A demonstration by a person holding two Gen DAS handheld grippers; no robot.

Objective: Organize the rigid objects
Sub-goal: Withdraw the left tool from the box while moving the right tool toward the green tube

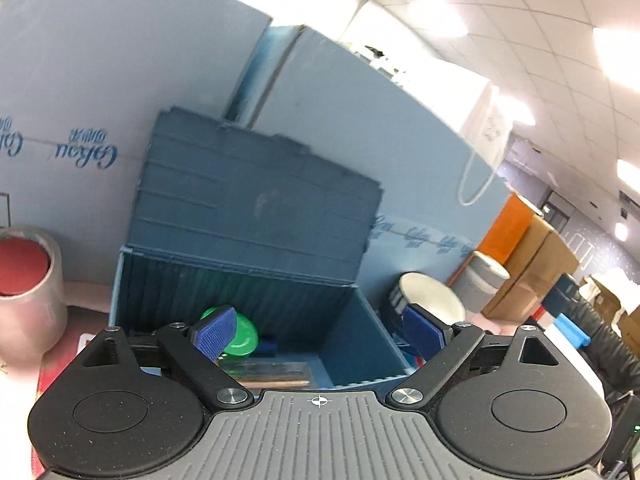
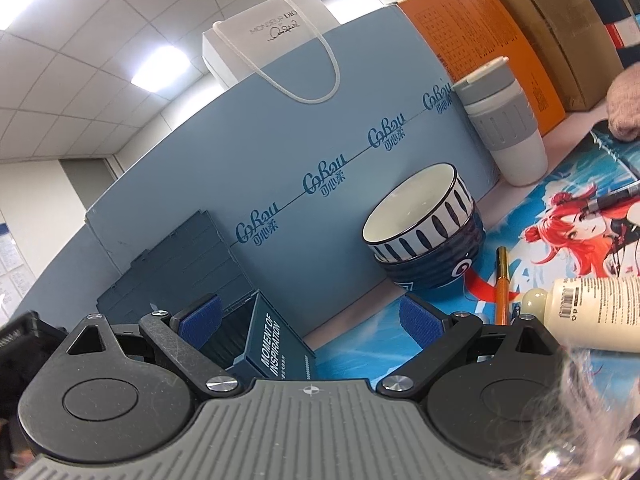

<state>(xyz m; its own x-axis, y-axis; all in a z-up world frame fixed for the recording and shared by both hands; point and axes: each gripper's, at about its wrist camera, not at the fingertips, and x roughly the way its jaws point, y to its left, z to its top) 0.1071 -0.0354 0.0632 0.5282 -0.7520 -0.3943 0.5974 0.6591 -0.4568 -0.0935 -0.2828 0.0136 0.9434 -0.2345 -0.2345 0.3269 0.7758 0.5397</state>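
From the left wrist, the left gripper (image 1: pixel 318 330) hovers with its jaws spread wide and nothing between them, above the open dark-blue plastic storage box (image 1: pixel 352 320). A round green plastic lid (image 1: pixel 240 334) lies inside the box.

From the right wrist, the right gripper (image 2: pixel 310 320) is likewise agape and empty, near two stacked ceramic bowls (image 2: pixel 424 232).

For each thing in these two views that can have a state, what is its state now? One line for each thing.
Blue storage box: lid up, open.
Green disc: lying inside the box.
Bowls: two, stacked, tilted; top one empty.
Travel cup: upright, lid on.
Cream bottle: lying on its side.
Orange pen: lying flat on the mat.
Left gripper: open, empty.
Right gripper: open, empty.
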